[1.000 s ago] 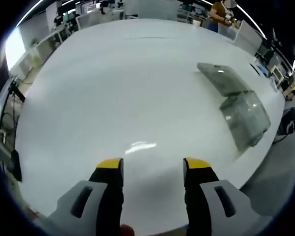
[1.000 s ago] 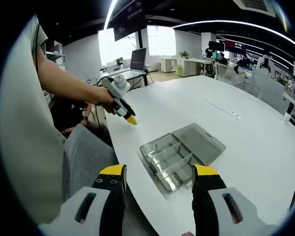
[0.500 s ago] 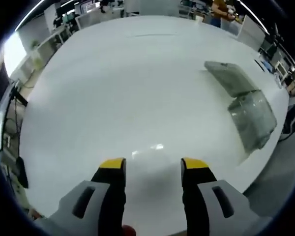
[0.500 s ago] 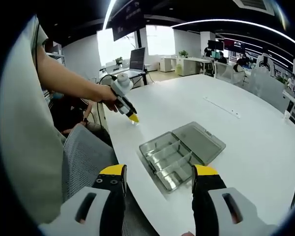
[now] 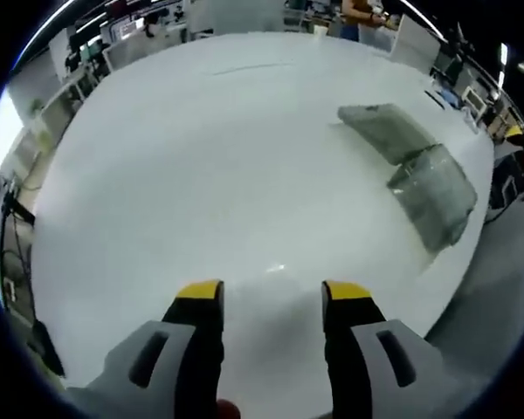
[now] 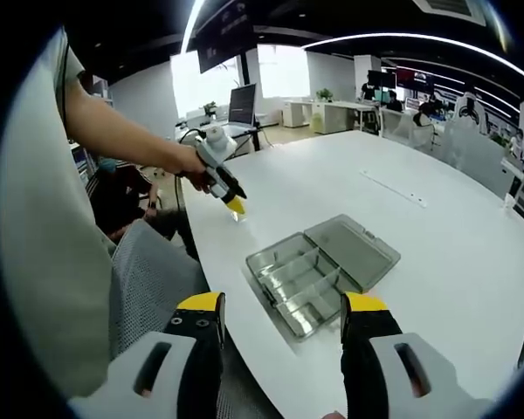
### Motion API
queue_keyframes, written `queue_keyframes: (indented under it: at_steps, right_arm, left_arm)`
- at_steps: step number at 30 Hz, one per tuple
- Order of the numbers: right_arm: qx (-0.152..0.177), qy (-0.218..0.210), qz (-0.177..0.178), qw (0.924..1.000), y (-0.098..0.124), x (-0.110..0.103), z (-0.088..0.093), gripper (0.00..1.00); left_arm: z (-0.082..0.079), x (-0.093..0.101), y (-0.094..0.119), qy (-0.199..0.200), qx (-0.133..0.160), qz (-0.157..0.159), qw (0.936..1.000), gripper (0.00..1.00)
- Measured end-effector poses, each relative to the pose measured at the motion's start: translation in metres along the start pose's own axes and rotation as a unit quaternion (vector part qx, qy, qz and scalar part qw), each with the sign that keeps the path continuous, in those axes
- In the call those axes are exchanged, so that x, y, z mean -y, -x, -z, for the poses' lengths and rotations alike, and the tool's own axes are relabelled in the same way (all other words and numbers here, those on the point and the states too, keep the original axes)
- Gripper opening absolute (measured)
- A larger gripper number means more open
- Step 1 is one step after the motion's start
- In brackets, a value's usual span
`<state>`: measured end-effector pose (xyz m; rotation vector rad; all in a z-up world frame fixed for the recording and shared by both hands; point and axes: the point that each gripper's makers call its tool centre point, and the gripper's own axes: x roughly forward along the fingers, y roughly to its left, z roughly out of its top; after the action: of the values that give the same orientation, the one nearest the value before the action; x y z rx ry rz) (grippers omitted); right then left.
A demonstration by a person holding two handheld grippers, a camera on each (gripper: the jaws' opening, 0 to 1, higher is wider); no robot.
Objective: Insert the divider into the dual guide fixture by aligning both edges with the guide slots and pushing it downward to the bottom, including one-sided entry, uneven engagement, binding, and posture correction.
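Note:
A clear plastic compartment box (image 6: 299, 279) lies open on the white table (image 6: 437, 253), its lid (image 6: 354, 247) folded flat beside the divided tray. In the left gripper view the same box (image 5: 435, 194) sits far right near the table's edge. My left gripper (image 5: 264, 297) is open over bare table, nothing between its jaws. In the right gripper view that left gripper (image 6: 227, 194) is held by a hand, left of the box. My right gripper (image 6: 281, 312) is open, above the table's near edge in front of the box.
A grey mesh chair (image 6: 153, 279) stands beside the table's near edge, next to the person's torso (image 6: 35, 244). Desks, a laptop and other people fill the office behind. A thin seam (image 6: 393, 188) crosses the table top far from the box.
The left gripper has shifted slightly, so the box sits a little higher and further off in its view. The right gripper view is almost the same.

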<state>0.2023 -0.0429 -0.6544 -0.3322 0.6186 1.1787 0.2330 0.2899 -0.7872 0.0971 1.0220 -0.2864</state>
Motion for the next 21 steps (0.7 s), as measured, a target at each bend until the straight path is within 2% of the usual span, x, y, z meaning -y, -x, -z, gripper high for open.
queue_keyframes:
  at_steps: [3,5,7,8,14,19,21]
  right_arm:
    - [0.000,0.000,0.000,1.0000,0.000,0.000,0.000,0.50]
    - [-0.001,0.000,0.000,1.0000,0.000,0.000,0.000,0.50]
    - [-0.001,0.000,0.000,1.0000,0.000,0.000,0.000,0.50]
    - [-0.001,0.000,0.000,1.0000,0.000,0.000,0.000,0.50]
    - [-0.003,0.001,0.000,1.0000,0.000,0.000,0.001,0.50]
    - [-0.006,0.001,0.000,1.0000,0.001,0.001,0.002,0.50]
    - [-0.006,0.001,0.000,1.0000,0.001,0.001,0.003,0.50]
  left_arm:
    - [-0.002,0.001,0.001,-0.028,0.004,0.013,0.9995,0.42]
    - [-0.008,0.005,0.000,-0.057,0.018,0.035,0.9976,0.42]
    - [-0.003,0.003,0.003,-0.078,0.004,0.032,0.9965,0.42]
    - [-0.005,0.004,0.003,-0.092,0.006,0.035,0.9951,0.42]
    - [-0.006,0.005,0.004,-0.120,0.008,0.054,0.9913,0.41]
    - [-0.008,0.012,0.004,-0.167,0.009,0.086,0.9821,0.41]
    - [-0.004,0.013,0.004,-0.181,0.000,0.091,0.9793,0.41]
